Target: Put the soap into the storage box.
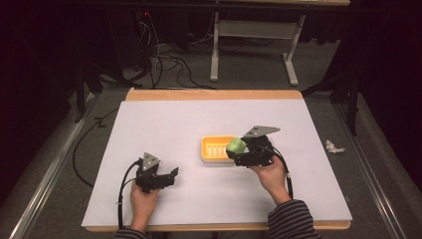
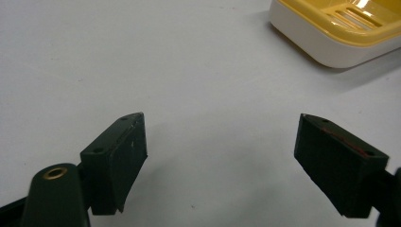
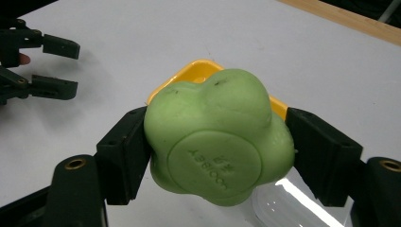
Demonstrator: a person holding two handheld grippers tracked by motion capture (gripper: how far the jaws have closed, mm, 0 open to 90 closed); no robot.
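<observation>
A lumpy green soap fills the space between the jaws of my right gripper, and both pads press on its sides. In the high view that gripper holds the green soap over the right end of a yellow soap dish on the white table cover. The dish's yellow rim peeks out behind the soap. My left gripper rests low at the front left, jaws wide apart with only bare cover between them. A corner of the yellow soap dish lies ahead of it to the right.
The white cover spreads over a wooden table, whose edge runs along the far side. A crumpled white scrap lies on the floor to the right. Cables and a metal stand sit beyond the table.
</observation>
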